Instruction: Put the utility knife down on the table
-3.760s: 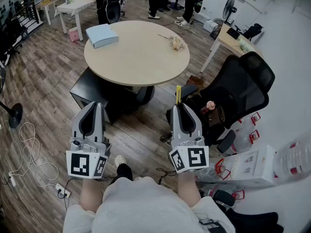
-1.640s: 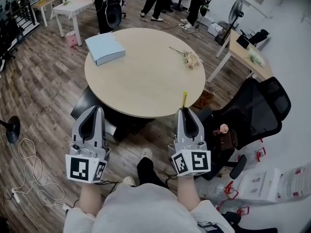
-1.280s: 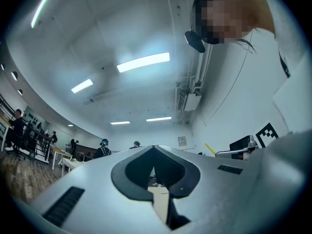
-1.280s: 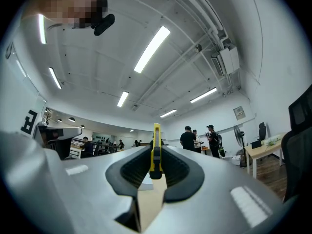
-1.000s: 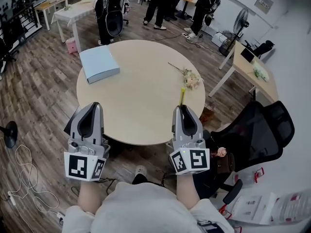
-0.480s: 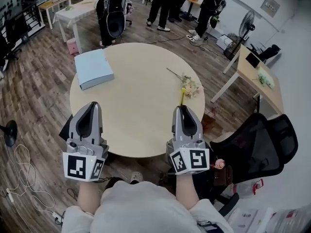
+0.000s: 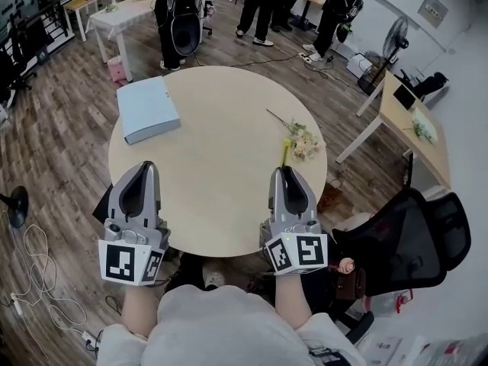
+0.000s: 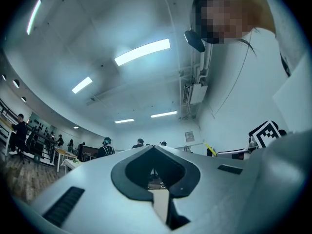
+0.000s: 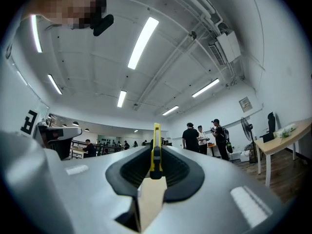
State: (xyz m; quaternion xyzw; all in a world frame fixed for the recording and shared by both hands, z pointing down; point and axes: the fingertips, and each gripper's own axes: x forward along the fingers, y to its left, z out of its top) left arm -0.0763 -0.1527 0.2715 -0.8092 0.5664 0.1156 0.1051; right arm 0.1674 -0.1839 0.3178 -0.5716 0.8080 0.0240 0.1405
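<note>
Utility knife (image 7: 283, 152) is pinched in the right tongs (image 7: 284, 171), its yellow body projecting forward over the round tabletop (image 7: 221, 128). Left tongs (image 7: 145, 168) are pressed together, empty.

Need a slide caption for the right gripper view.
Right hand-held gripper shut on a yellow utility knife, its end sticking out past the jaws.

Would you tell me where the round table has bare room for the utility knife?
The middle of the round table is bare, between the blue binder at far left and the flower sprig at right; so is the near edge by the left claw. It is tight only at the sprig, beyond the utility knife.
</note>
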